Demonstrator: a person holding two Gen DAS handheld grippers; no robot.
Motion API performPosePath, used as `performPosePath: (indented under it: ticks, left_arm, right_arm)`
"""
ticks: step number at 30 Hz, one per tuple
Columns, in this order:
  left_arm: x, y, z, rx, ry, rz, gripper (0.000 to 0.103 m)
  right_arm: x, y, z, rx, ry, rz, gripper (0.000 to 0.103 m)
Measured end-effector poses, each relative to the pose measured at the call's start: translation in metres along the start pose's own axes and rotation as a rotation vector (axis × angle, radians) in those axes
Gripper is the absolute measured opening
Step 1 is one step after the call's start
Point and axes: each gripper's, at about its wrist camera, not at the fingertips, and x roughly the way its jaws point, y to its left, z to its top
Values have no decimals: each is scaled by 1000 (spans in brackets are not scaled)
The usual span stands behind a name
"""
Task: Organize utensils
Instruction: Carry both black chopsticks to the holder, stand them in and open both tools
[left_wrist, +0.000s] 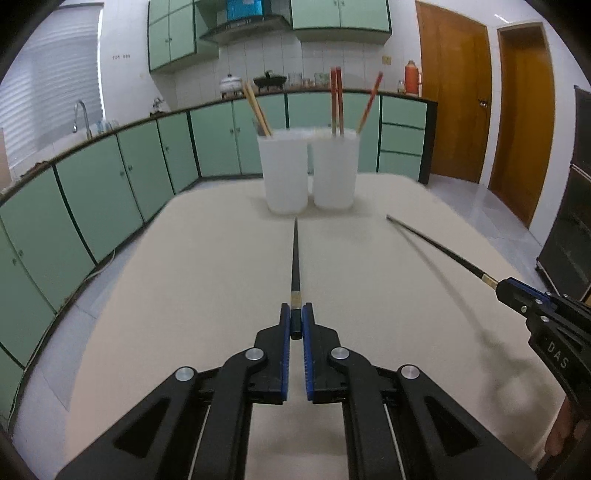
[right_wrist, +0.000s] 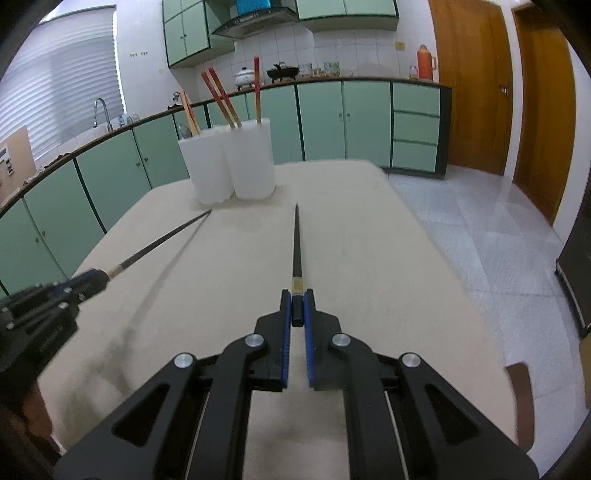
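My left gripper is shut on the thick end of a black chopstick, which points straight ahead over the beige table. My right gripper is shut on a second black chopstick, also pointing forward. Each gripper shows in the other's view: the right gripper with its chopstick, and the left gripper with its chopstick. Two white cups stand ahead. The left cup holds tan chopsticks; the right cup holds red chopsticks.
Green cabinets and a counter with a sink tap curve round behind the table. Wooden doors stand at the right, with tiled floor beside the table's right edge. A dark appliance is at far right.
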Motion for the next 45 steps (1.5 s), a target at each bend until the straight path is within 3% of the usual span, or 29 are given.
performPosePath:
  ticks: [16,21,30,36,45]
  left_arm:
    - [-57,43,93,-89,-202,-31,6]
    - [-60,51,116,-107,-225,-67,6]
    - [-63,52,137,-87,-250,-114,6]
    - [-62,52,156,-68,-280,-134,6]
    - [-55,55,230,-56,-409,-118,6]
  right_arm:
    - [-56,0,91,-75,-188,55,6]
    - [-59,-6,123,-52,-182,137,6]
    - [-56,-8,170,-60,-167,207,6]
    - [-54,-9,203,-74,-209,206,6]
    - [-44,-17,277,-88,-332,164,6]
